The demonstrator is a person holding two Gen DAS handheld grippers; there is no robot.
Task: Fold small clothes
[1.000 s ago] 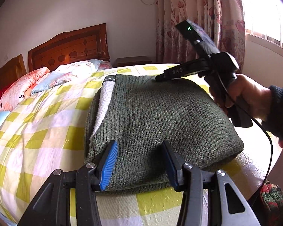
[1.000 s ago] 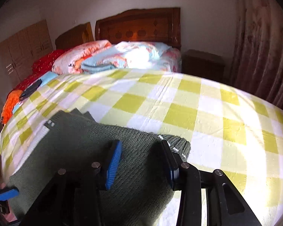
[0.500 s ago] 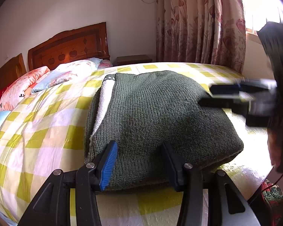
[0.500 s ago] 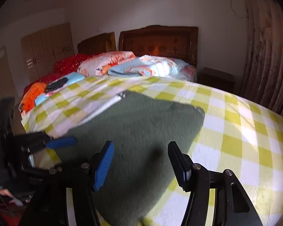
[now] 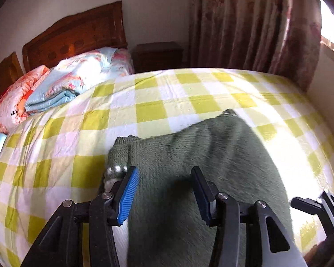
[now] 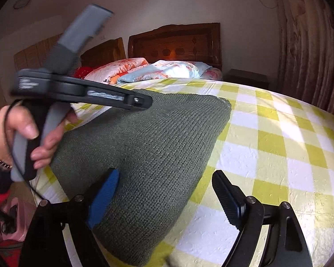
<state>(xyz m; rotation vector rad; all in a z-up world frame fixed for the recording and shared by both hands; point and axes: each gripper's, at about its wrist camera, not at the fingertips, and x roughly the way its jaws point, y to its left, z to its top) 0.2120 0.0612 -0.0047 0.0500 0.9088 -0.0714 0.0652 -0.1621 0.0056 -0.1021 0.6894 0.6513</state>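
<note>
Sweater (image 6: 149,155), folded, lay beneath both tongs on the bed (image 6: 278,146). Left tongs (image 5: 164,191) and right tongs (image 6: 164,198) stood spread, empty. Folding looked finished; next, probably set it aside.

1. A bed (image 5: 189,102) with a yellow-and-white checked sheet fills the room's middle.
2. A carved wooden headboard (image 6: 176,42) stands against a pale wall (image 6: 167,4); a second headboard (image 6: 104,50) sits beside it.
3. Folded floral quilts (image 5: 82,77) are piled at the bed's head.
4. A dark wooden nightstand (image 5: 159,54) stands between the headboard and the floral curtains (image 5: 256,22).
5. Bright daylight comes through a window (image 5: 332,26) onto the sheet.
6. Wooden wardrobe doors (image 6: 37,53) line the far wall.
</note>
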